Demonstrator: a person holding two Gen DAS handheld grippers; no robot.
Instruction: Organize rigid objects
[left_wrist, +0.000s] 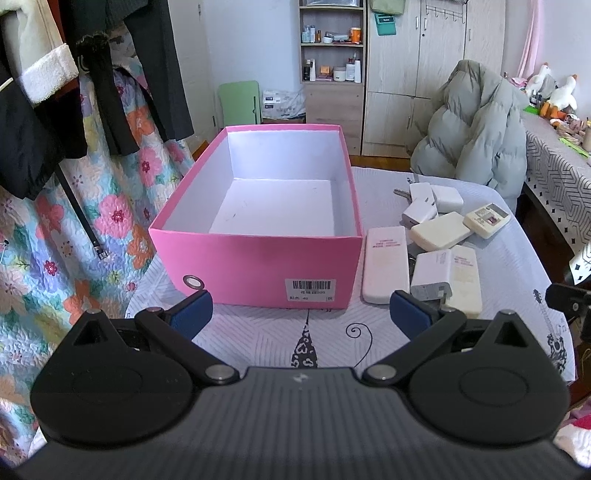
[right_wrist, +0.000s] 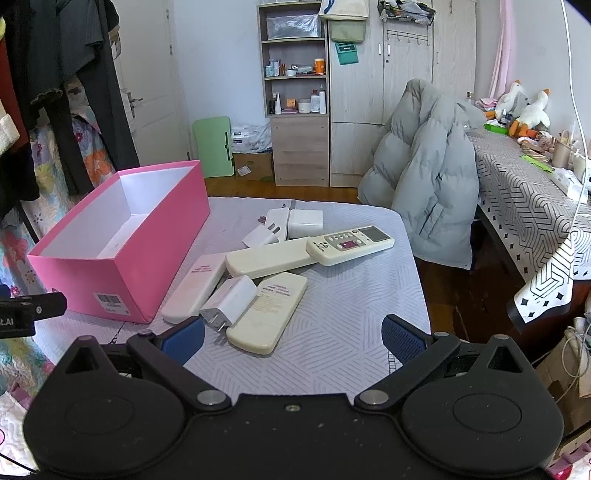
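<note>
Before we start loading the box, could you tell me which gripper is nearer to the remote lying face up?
Right. The right gripper faces the pile holding the face-up remote; the left gripper faces the pink box, remote off to its right.

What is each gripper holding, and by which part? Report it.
Nothing. The left gripper and right gripper are both open and empty.

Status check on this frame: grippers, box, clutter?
Left gripper open, empty. Right gripper open, empty. Pink box empty; remotes and chargers piled beside it. Nothing blocking.
</note>
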